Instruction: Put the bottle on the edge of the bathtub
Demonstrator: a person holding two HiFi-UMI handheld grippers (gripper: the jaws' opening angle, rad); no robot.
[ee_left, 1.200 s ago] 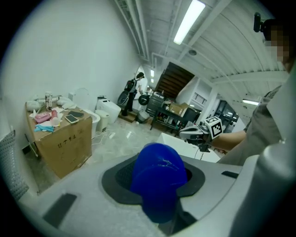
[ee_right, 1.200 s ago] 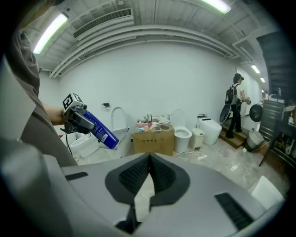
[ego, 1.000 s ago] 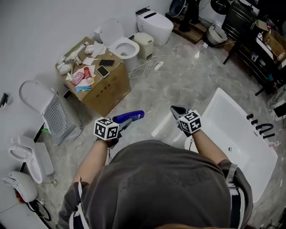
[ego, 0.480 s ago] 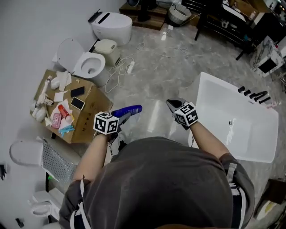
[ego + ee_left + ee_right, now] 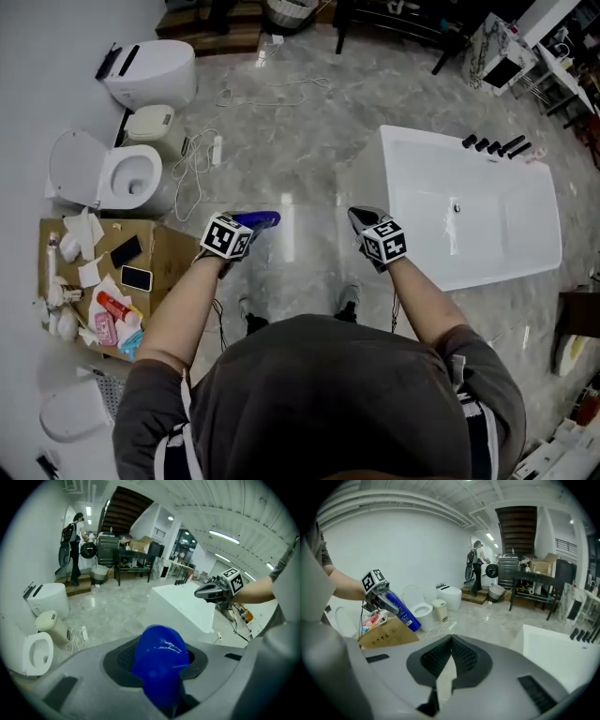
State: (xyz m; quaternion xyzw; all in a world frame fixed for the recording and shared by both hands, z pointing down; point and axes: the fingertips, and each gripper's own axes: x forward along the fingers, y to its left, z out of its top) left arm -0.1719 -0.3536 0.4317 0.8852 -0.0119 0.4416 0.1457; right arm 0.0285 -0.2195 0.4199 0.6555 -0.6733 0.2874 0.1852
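A blue bottle (image 5: 262, 219) lies on its side in my left gripper (image 5: 248, 228), which is shut on it at waist height over the marble floor. In the left gripper view the bottle's rounded blue end (image 5: 159, 660) fills the space between the pads. In the right gripper view the blue bottle (image 5: 402, 610) points down to the right. My right gripper (image 5: 356, 218) hangs a little to the right of it, shut with nothing between its pads. The white bathtub (image 5: 395, 202) stands to the right of both grippers, its near-left rim close to the right gripper.
A cardboard box (image 5: 165, 260) with toiletries and phones on top sits at my left. Two toilets (image 5: 105, 174) (image 5: 150, 73) and a white cable (image 5: 199, 155) lie beyond it. Black taps (image 5: 493, 144) line the tub's far rim. A person (image 5: 75, 531) stands by shelving far off.
The head view has swung right: the bathtub now lies broadside at the right and the box has slid to the left edge. Both grippers keep their pose, with the bottle still held.
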